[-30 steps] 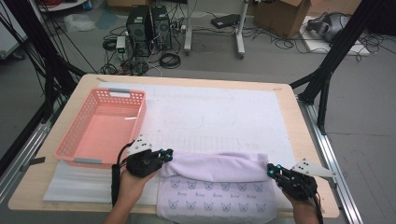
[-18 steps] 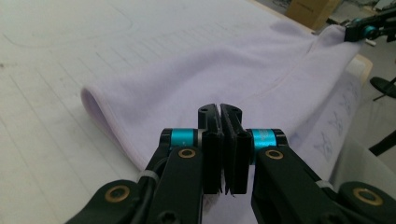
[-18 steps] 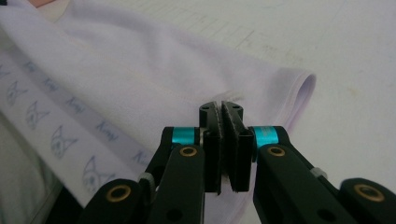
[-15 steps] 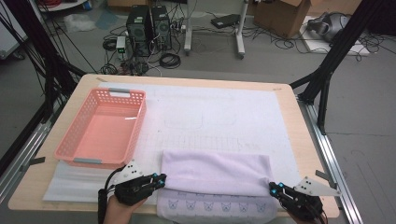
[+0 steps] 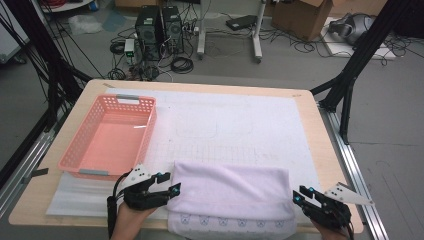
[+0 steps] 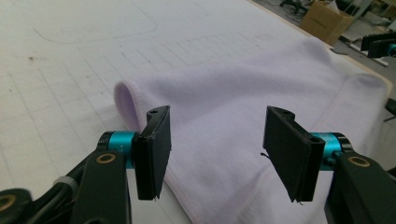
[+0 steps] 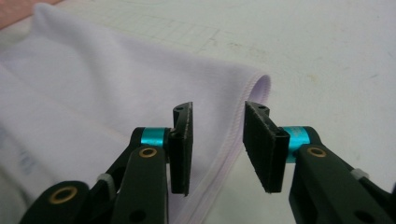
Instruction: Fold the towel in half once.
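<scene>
One folded lilac fleece towel lies at the counter's near edge, long axis left to right. The left hand-held gripper and right hand-held gripper flank its ends, both just spread, pinching nothing. Farther left stands one empty pink plastic basket.

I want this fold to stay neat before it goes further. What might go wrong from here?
Both grippers have just been opening, nothing between the pads. Risks:
1. The lilac towel shows a puffy rolled fold; unpressed, it may spring open.
2. Its printed near edge hangs at the table's front edge, so it may slide off.
3. The left gripper and right gripper sit close to the cloth and could snag it when pulling away.
</scene>
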`<action>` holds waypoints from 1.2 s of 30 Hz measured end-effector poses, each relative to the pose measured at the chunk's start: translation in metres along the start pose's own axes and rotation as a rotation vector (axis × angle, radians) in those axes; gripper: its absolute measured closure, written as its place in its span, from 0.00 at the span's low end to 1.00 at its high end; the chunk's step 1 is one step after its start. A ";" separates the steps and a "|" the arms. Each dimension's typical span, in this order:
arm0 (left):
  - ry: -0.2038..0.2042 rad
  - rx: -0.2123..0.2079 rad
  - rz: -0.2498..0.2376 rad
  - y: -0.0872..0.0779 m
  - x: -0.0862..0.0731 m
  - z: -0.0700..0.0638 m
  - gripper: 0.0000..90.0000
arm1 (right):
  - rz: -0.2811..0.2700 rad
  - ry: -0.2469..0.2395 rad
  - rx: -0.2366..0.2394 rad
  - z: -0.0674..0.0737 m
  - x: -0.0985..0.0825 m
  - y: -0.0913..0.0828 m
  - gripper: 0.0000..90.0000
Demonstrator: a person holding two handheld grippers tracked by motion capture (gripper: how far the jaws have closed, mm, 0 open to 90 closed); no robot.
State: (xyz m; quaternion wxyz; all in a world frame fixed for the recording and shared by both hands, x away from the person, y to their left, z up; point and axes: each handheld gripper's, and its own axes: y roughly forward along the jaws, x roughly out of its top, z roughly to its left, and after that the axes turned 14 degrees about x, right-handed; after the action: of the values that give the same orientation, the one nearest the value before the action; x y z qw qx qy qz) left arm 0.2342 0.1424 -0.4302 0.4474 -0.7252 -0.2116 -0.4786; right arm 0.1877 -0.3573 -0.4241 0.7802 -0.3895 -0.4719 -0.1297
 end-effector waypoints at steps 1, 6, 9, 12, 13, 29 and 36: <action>-0.006 0.005 0.001 0.003 0.001 0.001 0.46 | 0.020 -0.002 -0.002 -0.003 0.002 0.007 0.68; -0.023 0.019 0.015 0.018 0.003 0.004 0.46 | 0.103 -0.039 0.024 -0.012 0.012 0.050 0.75; -0.025 0.022 0.019 0.021 0.004 0.005 0.46 | 0.156 -0.064 -0.008 -0.023 0.019 0.071 0.80; -0.033 0.021 0.024 0.024 0.003 0.007 0.45 | 0.156 -0.063 -0.133 -0.037 0.027 0.074 0.82; -0.036 0.023 0.026 0.025 0.003 0.007 0.44 | 0.145 -0.035 -0.139 -0.040 0.027 0.073 0.83; -0.009 0.076 0.176 0.044 -0.002 0.009 0.43 | 0.165 -0.027 -0.025 -0.024 0.006 0.048 0.62; 0.086 0.162 0.183 0.044 -0.003 -0.003 0.66 | 0.163 0.022 0.024 -0.023 0.006 0.049 0.92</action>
State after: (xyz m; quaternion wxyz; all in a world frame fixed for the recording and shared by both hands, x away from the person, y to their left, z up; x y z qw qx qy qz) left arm 0.2639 0.1181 -0.4522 0.5550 -0.6819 -0.1629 -0.4477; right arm 0.2330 -0.3409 -0.4487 0.7980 -0.4157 -0.4317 -0.0643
